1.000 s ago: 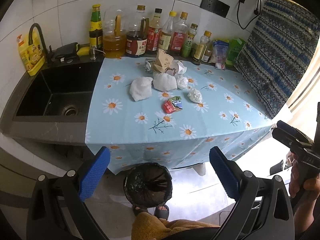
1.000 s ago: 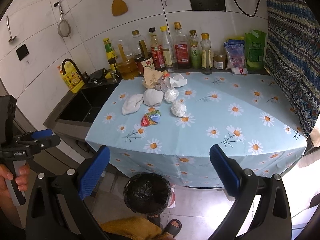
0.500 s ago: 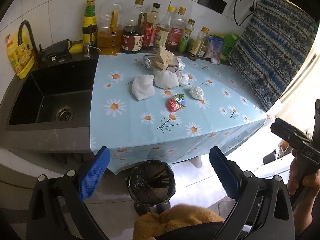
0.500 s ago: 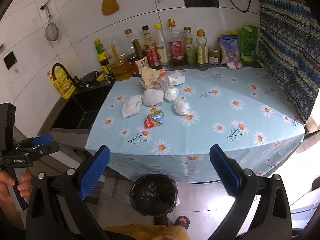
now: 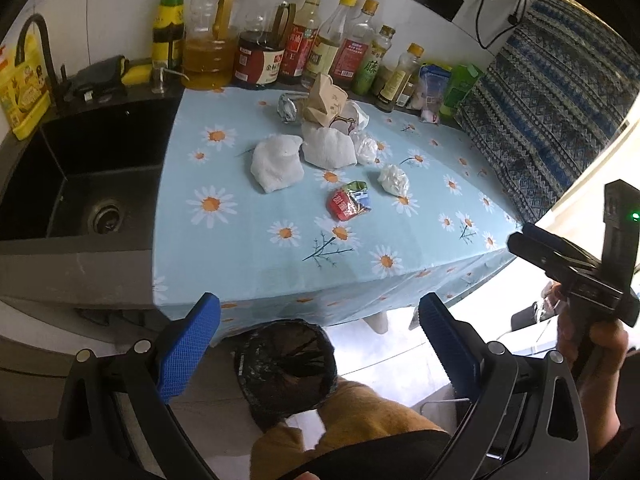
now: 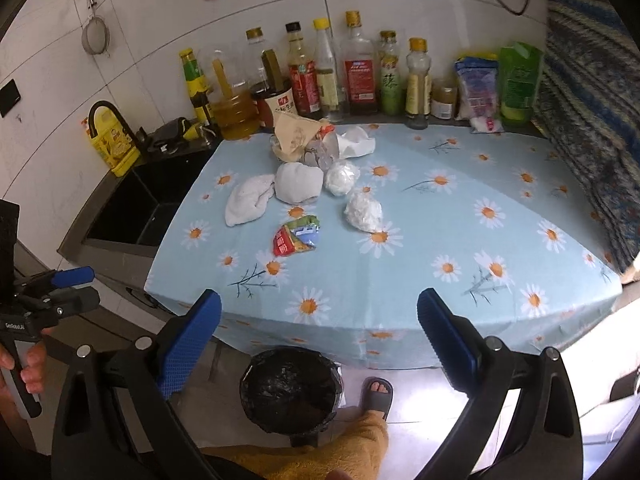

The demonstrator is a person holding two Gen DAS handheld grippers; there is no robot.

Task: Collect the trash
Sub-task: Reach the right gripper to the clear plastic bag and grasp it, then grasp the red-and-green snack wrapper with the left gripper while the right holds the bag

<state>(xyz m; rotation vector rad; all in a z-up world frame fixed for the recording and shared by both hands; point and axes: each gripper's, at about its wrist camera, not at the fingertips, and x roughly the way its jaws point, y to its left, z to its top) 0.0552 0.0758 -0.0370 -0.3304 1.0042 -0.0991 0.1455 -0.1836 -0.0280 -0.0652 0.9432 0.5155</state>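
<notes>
Two claws, left claw [image 5: 319,344] and right claw [image 6: 319,340], hang spread and empty | trash untouched mid-worktop [image 6: 420,264] | approach step | next: reach red wrapper [image 6: 297,236], then bin [image 6: 291,390] below

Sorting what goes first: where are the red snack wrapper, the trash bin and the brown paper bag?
red snack wrapper [image 6: 297,237], right wrist view, middle of the crumpled foil
trash bin [image 6: 291,390], right wrist view, black liner inside
brown paper bag [image 5: 325,100], left wrist view, front face
</notes>
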